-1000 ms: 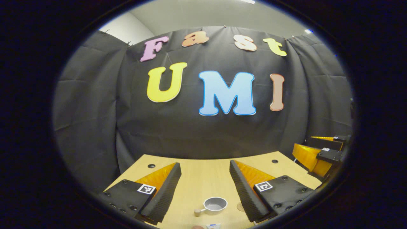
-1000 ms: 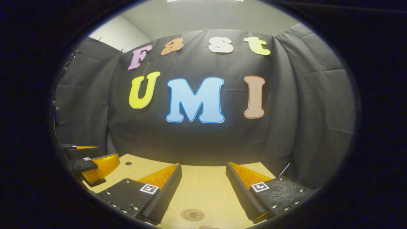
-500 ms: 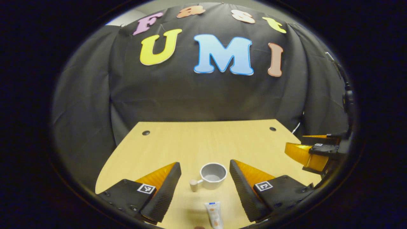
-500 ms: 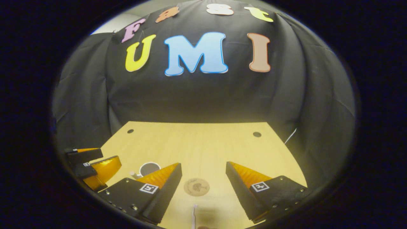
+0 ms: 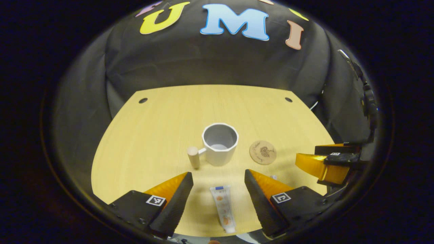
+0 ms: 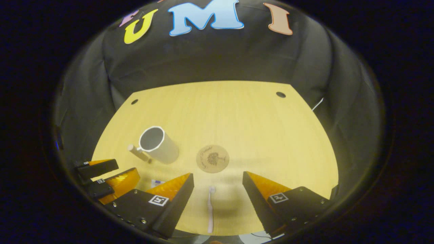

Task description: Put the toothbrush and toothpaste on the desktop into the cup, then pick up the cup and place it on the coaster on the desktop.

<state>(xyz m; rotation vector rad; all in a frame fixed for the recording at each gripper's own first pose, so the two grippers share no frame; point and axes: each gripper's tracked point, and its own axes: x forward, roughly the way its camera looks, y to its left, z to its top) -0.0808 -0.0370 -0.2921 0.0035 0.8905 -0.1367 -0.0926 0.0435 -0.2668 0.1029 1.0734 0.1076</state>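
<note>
Left gripper (image 5: 218, 178): hung above the near edge of the desk, fingers spread wide, nothing between them.
Right gripper (image 6: 217, 179): same deal, fingers wide apart and empty, hovering over the near edge.
Toothpaste (image 5: 223, 208): lay flat on the desktop right between the left gripper's fingers, cap end pointing away toward the cup.
Toothbrush (image 6: 210, 209): lay flat between the right gripper's fingers, head pointing at the coaster.
Cup (image 5: 220, 143): white mug, sat upright and empty past the toothpaste, wooden handle sticking out to its left.
Coaster (image 5: 262, 152): round cork-looking one, just right of the cup, not touching it.
Desktop (image 5: 162, 128): light wood, two small holes near the far corners.
</note>
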